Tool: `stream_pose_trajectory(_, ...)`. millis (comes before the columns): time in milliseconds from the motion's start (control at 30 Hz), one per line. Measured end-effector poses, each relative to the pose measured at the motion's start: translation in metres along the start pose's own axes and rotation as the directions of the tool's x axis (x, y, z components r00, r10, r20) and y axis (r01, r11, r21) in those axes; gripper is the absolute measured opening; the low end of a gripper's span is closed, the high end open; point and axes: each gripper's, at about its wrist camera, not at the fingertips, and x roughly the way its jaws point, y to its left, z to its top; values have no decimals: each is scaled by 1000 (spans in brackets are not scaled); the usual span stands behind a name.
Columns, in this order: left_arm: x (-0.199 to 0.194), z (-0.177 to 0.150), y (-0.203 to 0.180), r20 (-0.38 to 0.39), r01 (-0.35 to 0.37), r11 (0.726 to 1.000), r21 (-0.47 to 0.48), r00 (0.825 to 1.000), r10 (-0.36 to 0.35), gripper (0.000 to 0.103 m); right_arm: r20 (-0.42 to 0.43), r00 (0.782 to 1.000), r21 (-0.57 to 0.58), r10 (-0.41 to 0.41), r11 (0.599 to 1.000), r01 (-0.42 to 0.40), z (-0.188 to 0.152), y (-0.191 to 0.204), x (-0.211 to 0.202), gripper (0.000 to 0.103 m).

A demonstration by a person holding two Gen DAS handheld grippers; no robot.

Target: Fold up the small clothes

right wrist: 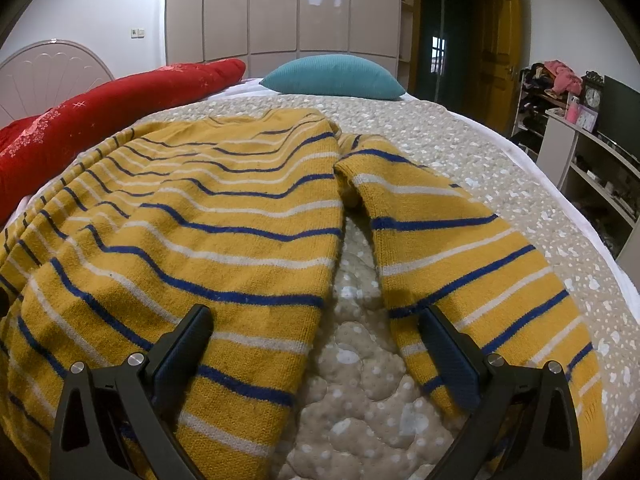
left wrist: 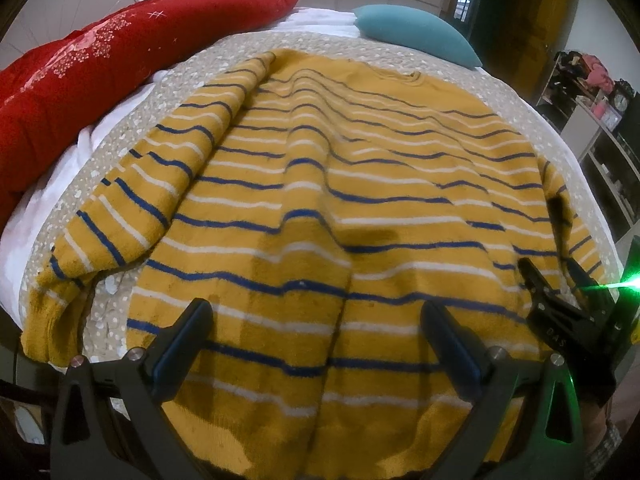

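Observation:
A mustard-yellow sweater (left wrist: 320,184) with blue and white stripes lies spread on the beige dotted bedcover (left wrist: 112,148), hem toward me. My left gripper (left wrist: 316,312) is open above the hem, holding nothing. The right gripper (left wrist: 554,270) shows at the sweater's right edge in the left wrist view. In the right wrist view the sweater's body (right wrist: 192,232) lies left and its right sleeve (right wrist: 452,248) lies right. My right gripper (right wrist: 316,316) is open over the gap between body and sleeve, holding nothing.
A red bolster (left wrist: 100,64) lies along the bed's left side and a teal pillow (left wrist: 420,32) at the far end. Shelves with clutter and a clock (right wrist: 592,98) stand right of the bed. A wardrobe (right wrist: 280,8) stands behind.

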Motion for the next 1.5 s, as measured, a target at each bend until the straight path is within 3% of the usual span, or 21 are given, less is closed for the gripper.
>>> stream_pose_trajectory(233,2,-1,5,-10,10,1000,-12,1000,-10,103,-57,998,4,1,1000,-1,0,3,1,103)
stream_pose_trajectory(533,4,-3,14,-16,33,999,-32,999,-33,103,-43,999,-5,-17,1000,17,0,5,0,103)
stream_pose_trajectory(633,-6,0,22,-1,49,998,-45,999,-49,103,-90,996,-23,-30,999,28,7,7,0,103)
stream_pose_trajectory(733,-24,5,41,60,28,997,-76,998,-23,103,-162,986,-29,-42,999,38,20,9,-3,103)
stream_pose_trajectory(900,-42,11,82,113,-25,986,-163,993,44,103,-137,990,-58,-43,998,35,33,18,-18,103)
stream_pose_trajectory(1200,-42,5,113,105,-64,973,-223,990,90,103,-53,998,-155,-30,988,22,48,54,-37,103)
stream_pose_trajectory(1400,-47,-1,132,114,-69,965,-255,988,101,103,-82,997,-172,-12,985,-3,44,66,-33,103)
stream_pose_trajectory(1500,-53,-5,155,130,-89,948,-307,982,135,103,-96,995,-161,-5,987,-10,43,65,-32,103)
